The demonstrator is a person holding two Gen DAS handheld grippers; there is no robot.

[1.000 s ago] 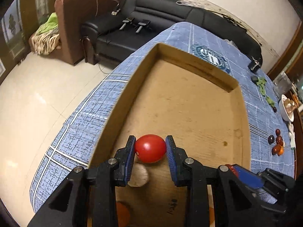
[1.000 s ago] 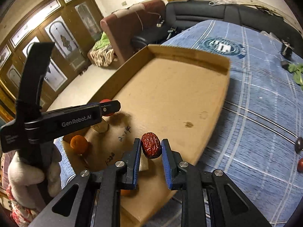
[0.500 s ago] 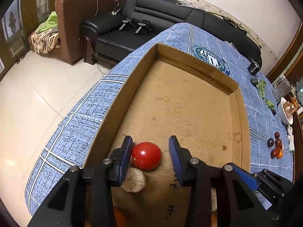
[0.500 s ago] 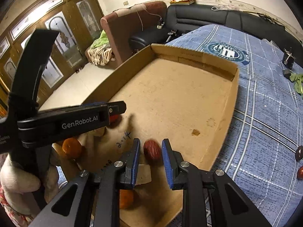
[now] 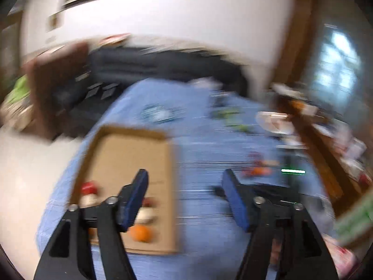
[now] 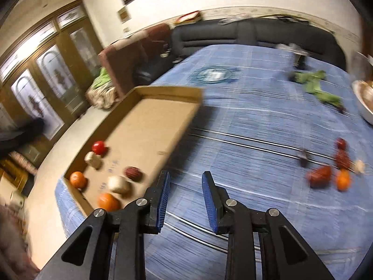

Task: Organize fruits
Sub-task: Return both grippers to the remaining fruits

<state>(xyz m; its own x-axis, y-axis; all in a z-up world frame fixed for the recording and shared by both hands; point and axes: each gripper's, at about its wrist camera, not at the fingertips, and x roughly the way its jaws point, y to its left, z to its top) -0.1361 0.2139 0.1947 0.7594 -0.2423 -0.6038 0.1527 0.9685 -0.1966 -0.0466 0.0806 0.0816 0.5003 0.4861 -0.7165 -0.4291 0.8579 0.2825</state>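
Observation:
A shallow cardboard box (image 6: 160, 126) lies on the blue checked cloth (image 6: 256, 163). In its near end sit a red tomato (image 6: 98, 147), a dark red date (image 6: 133, 173), two oranges (image 6: 78, 179) and two pale round fruits (image 6: 119, 183). My right gripper (image 6: 185, 187) is open and empty, above the cloth right of the box. My left gripper (image 5: 184, 186) is wide open and empty; its view is blurred, with the box (image 5: 130, 154) and tomato (image 5: 88, 186) at lower left. Several loose fruits (image 6: 331, 170) lie on the cloth to the right.
A white bowl (image 6: 363, 102) and green leaves (image 6: 319, 88) lie at the far right of the table. A black sofa (image 6: 244, 35) and brown armchair (image 6: 132, 53) stand beyond the table. Tiled floor lies to the left.
Both grippers let go of their fruit, the tomato and the date, which now rest in the box. Both have pulled back, risen and swung right toward the loose fruits.

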